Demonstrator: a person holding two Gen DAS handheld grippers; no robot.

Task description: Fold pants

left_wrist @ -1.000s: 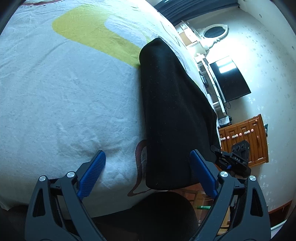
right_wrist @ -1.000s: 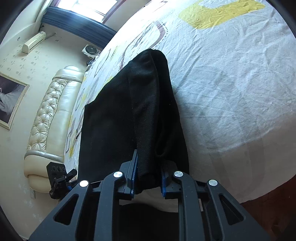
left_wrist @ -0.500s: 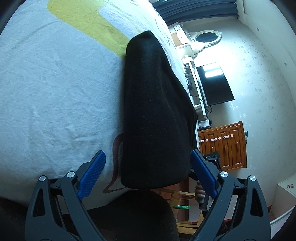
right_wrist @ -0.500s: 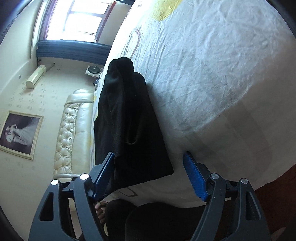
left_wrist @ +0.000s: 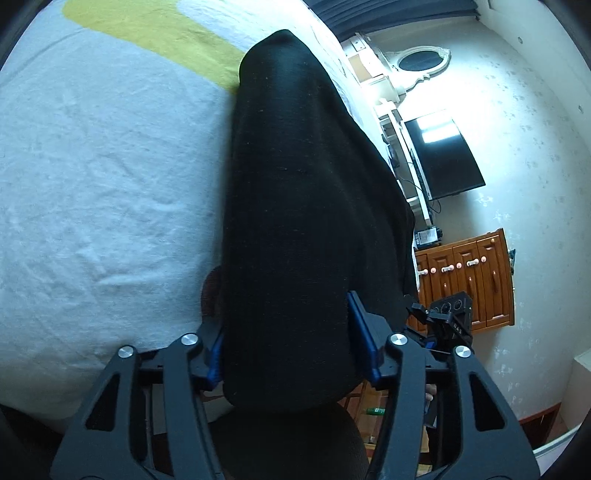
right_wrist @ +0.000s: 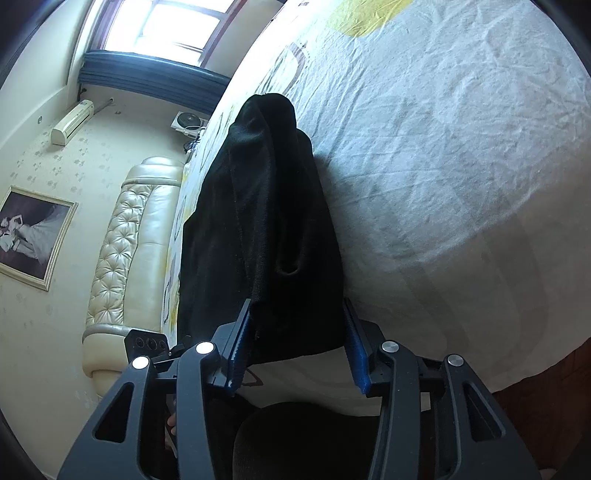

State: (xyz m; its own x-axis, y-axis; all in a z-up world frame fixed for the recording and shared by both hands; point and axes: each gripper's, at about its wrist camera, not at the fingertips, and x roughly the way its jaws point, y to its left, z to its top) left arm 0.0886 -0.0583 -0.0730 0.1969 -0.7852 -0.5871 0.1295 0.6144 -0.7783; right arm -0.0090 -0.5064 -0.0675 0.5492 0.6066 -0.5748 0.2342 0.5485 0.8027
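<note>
Hiding both jaws' pads: black pants (left_wrist: 295, 221)

Daylight floods from the window (right_wrist: 155, 26) at upper left of my right view, blown out. The wall (left_wrist: 454, 99) at upper right of my left view glares. Fisheye edges bend darkly; focus stays sharp.

Bed sheet (left_wrist: 110, 177) under folded black pants (left_wrist: 303, 206)

Home bedroom: bed (right_wrist: 461, 155), television (left_wrist: 443, 155).
</note>
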